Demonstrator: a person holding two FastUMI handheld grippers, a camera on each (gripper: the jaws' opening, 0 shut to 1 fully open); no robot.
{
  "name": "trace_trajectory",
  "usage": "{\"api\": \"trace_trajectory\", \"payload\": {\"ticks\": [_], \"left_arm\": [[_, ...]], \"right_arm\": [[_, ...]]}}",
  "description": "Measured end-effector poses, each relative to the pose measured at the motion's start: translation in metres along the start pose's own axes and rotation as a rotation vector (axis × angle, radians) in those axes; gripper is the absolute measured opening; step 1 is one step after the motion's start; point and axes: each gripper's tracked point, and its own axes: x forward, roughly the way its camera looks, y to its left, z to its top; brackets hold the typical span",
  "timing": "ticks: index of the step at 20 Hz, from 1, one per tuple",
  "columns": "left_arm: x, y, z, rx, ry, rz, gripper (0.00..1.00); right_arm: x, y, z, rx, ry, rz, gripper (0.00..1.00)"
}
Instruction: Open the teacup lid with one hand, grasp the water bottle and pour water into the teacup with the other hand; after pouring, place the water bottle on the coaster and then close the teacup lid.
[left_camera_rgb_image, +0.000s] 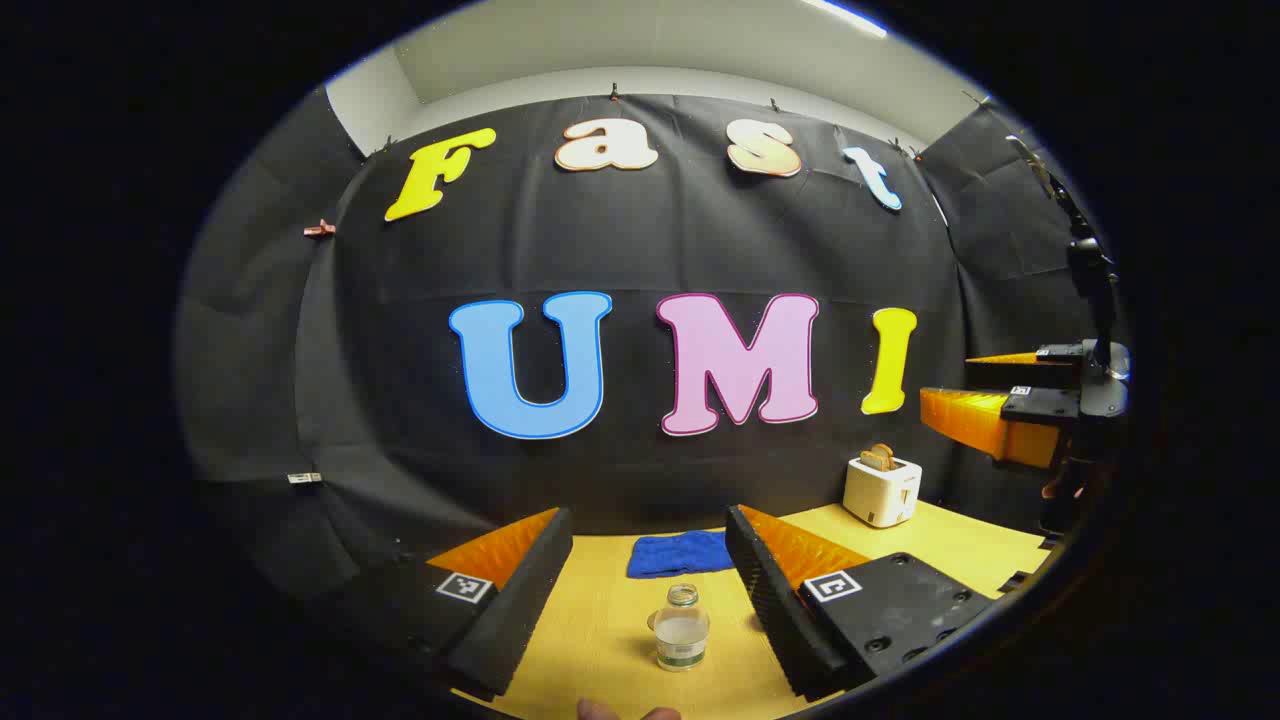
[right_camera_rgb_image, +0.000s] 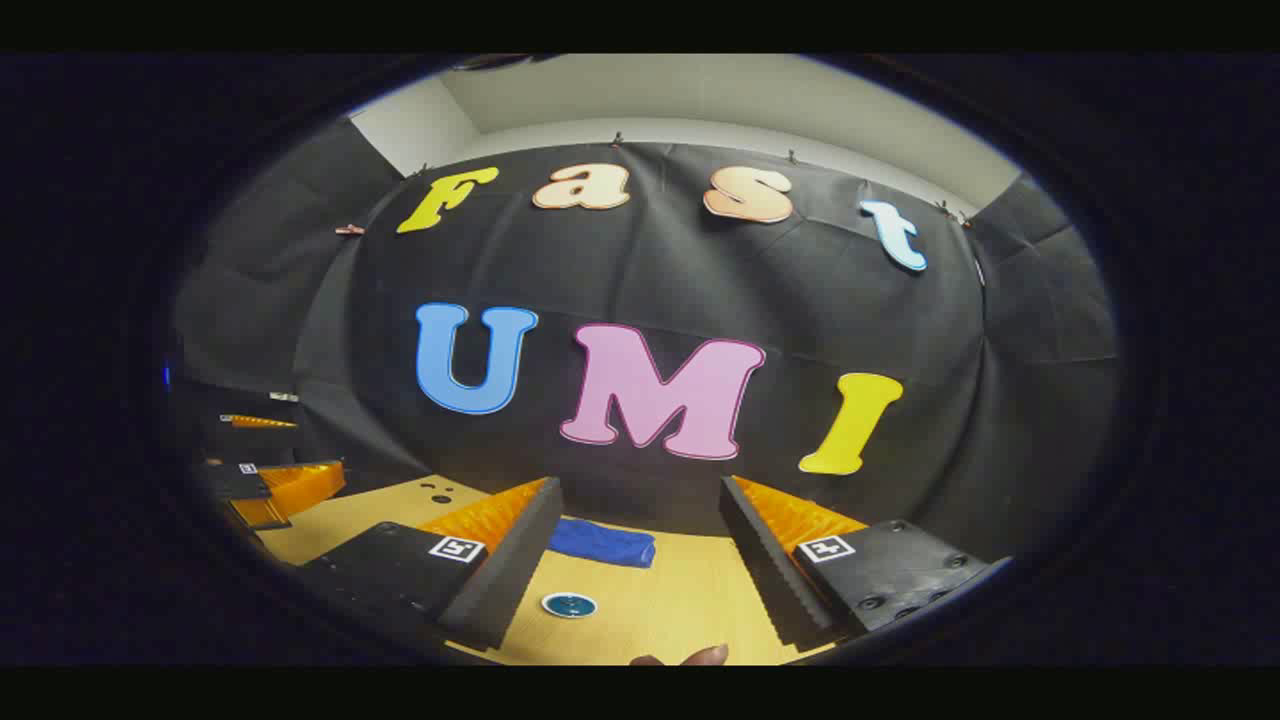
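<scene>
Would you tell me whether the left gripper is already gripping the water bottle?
No. In the left gripper view the bottle stands free on the table, between and beyond the left gripper's open fingers, touching neither.

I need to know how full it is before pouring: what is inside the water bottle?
The water bottle holds clear water in roughly its lower part; its neck looks empty. A label band near the base covers the very bottom.

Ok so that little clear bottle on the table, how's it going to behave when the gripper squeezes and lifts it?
The water bottle looks clear and smooth-walled, so it may be slippery. It seems only partly filled, so probably fairly light, with water sloshing when tilted. It stands upright on the table and could tip if nudged high up.
</scene>
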Motion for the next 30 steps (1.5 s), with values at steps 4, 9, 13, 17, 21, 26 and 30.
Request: {"api": "trace_trajectory", "payload": {"ticks": [4,9,13,17,21,26,30], "left_arm": [[0.001,0.005,0.002,0.016,-0.003,-0.013,0.97],[0.001,0.008,0.001,0.025,-0.007,-0.018,0.97],[0.002,0.009,0.001,0.023,-0.006,-0.017,0.97],[0.005,0.005,0.000,0.021,-0.008,-0.022,0.97],[0.011,0.000,-0.014,0.024,0.000,-0.031,0.97],[0.024,-0.010,-0.049,0.003,0.031,-0.039,0.97],[0.039,-0.020,-0.083,0.014,0.041,-0.045,0.97]], "right_arm": [[-0.001,0.005,-0.001,-0.009,0.006,0.001,0.96],[0.000,0.013,0.002,-0.006,-0.003,0.011,0.96],[0.001,0.018,0.001,-0.011,-0.004,0.027,0.96],[0.006,0.020,-0.004,-0.003,-0.002,0.035,0.96],[0.014,0.026,-0.025,0.014,0.015,0.054,0.96],[0.028,0.033,-0.070,0.032,0.051,0.067,0.96],[0.045,0.041,-0.111,0.027,0.069,0.091,0.98]]}}
